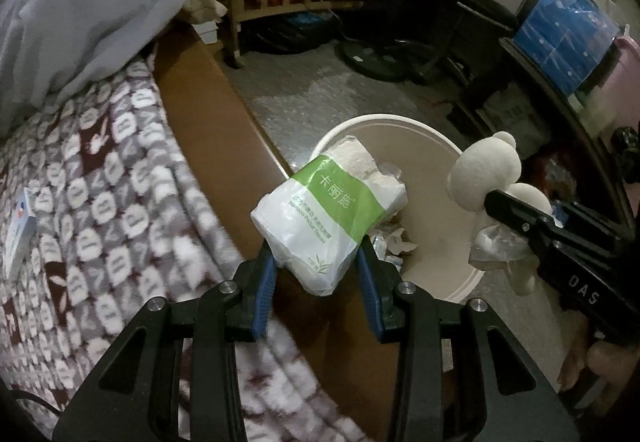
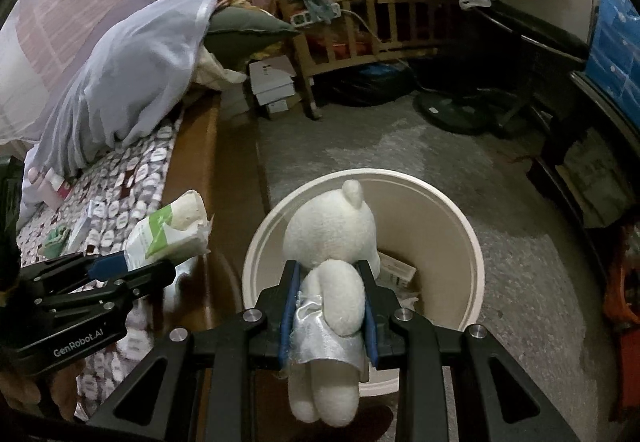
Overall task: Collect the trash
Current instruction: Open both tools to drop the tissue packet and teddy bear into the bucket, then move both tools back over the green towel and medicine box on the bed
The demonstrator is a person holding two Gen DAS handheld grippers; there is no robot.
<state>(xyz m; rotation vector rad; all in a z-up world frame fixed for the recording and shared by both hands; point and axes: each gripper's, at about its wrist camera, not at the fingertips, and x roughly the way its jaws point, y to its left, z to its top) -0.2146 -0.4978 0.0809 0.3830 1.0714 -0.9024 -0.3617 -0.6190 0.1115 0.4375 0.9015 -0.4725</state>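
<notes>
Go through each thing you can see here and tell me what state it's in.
Left gripper: shut on the tissue pack.
Tissue pack: torn open at its top, held above the bin's rim.
Right gripper: shut on the plush bear.
Plush bear: held above the bin.
Bin: lidless, holding some trash.

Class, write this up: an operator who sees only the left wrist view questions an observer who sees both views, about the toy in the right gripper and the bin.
Operator: How does the right gripper hold the bear?
Observer: The right gripper is shut on the plush bear around its middle, over a silvery dress.
Operator: What lies in the bin besides crumpled paper?
Observer: A small printed carton lies at the bottom of the bin.
</notes>
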